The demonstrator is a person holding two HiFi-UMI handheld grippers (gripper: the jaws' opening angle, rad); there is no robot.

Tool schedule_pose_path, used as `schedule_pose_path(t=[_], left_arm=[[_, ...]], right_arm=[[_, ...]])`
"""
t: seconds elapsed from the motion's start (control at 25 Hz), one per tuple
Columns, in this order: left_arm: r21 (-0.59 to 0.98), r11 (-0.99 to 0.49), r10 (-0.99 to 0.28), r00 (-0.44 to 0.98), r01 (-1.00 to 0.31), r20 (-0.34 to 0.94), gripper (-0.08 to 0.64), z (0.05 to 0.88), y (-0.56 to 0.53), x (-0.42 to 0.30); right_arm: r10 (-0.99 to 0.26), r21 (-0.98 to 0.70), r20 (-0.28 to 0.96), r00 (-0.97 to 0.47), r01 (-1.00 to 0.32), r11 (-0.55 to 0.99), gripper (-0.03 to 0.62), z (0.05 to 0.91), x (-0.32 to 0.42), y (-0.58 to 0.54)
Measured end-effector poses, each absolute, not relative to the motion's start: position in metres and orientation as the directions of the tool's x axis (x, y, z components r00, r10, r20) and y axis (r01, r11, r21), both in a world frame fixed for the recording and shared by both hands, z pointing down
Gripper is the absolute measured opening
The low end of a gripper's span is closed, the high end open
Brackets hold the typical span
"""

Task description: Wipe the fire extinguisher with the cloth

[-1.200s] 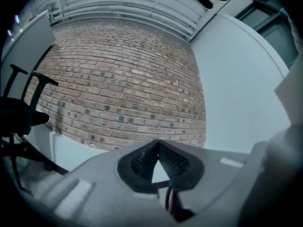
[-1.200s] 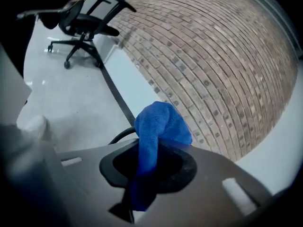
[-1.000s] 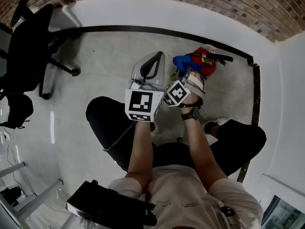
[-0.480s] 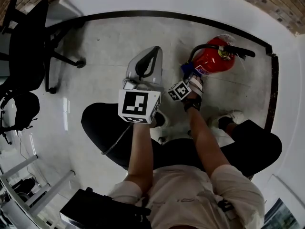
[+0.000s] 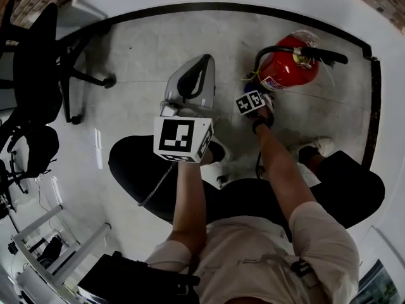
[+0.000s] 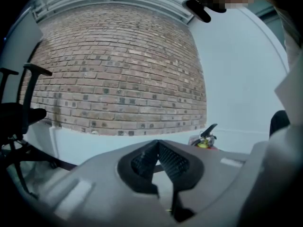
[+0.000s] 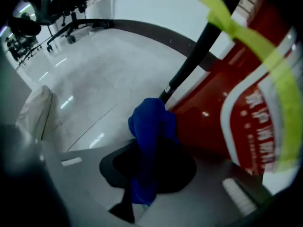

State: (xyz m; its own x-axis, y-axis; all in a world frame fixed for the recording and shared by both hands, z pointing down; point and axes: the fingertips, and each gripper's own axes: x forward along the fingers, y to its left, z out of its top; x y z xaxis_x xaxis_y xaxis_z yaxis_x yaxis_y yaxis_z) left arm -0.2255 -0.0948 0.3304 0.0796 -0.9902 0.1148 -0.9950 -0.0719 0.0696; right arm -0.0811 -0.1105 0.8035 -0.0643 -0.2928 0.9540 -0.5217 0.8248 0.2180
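A red fire extinguisher [image 5: 290,70] with a black hose and handle stands on the floor by the white wall; it fills the right of the right gripper view [image 7: 246,103] and shows small and far in the left gripper view [image 6: 207,141]. My right gripper [image 5: 252,94] is shut on a bunched blue cloth [image 7: 149,141], which presses against the lower red body beside the black hose [image 7: 196,60]. My left gripper [image 5: 196,81] is held up in the air to the left, away from the extinguisher, its jaws closed together on nothing [image 6: 157,162].
A black office chair [image 5: 38,68] stands at the left of the head view. A brick wall [image 6: 118,65] with a white base runs behind. The person's legs and shoes [image 5: 316,147] are near the extinguisher. A black case [image 5: 126,280] lies at the bottom.
My right gripper has gone down the extinguisher's side with the cloth, from its top toward its lower body. The left gripper has hardly moved.
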Motion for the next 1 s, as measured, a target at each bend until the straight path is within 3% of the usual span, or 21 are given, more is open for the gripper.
schedule_pose_path(t=[0.08,0.2,0.44,0.64,0.84,1.0], left_arm=[[0.070,-0.074,-0.991,0.082,-0.995,0.111,0.002,0.327,-0.093,-0.226],[0.067,-0.077,-0.991,0.084,-0.995,0.103,0.002,0.324,-0.094,-0.223],[0.058,-0.113,-0.992,0.115,-0.992,0.044,0.003,0.296,-0.100,-0.209],[0.036,-0.143,-0.989,0.143,-0.989,0.019,0.003,0.281,-0.098,-0.191],[0.033,-0.147,-0.989,0.147,-0.989,0.012,0.002,0.277,-0.092,-0.185],[0.036,-0.162,-0.986,0.163,-0.986,0.023,0.003,0.281,-0.088,-0.184]], right_arm=[[-0.291,0.173,0.945,-0.151,-0.522,0.835,0.077,0.780,-0.086,-0.100],[-0.317,0.045,0.887,-0.336,-0.621,0.782,0.081,0.715,-0.080,-0.083],[-0.512,-0.179,0.586,-0.628,-0.717,0.674,0.086,0.529,-0.056,-0.074],[-0.685,0.088,0.384,-0.619,-0.714,0.694,0.083,0.386,-0.045,-0.117],[-0.639,0.178,0.545,-0.542,-0.671,0.720,0.081,0.402,-0.042,-0.141],[-0.622,0.161,0.514,-0.591,-0.646,0.746,0.075,0.420,-0.061,-0.130]])
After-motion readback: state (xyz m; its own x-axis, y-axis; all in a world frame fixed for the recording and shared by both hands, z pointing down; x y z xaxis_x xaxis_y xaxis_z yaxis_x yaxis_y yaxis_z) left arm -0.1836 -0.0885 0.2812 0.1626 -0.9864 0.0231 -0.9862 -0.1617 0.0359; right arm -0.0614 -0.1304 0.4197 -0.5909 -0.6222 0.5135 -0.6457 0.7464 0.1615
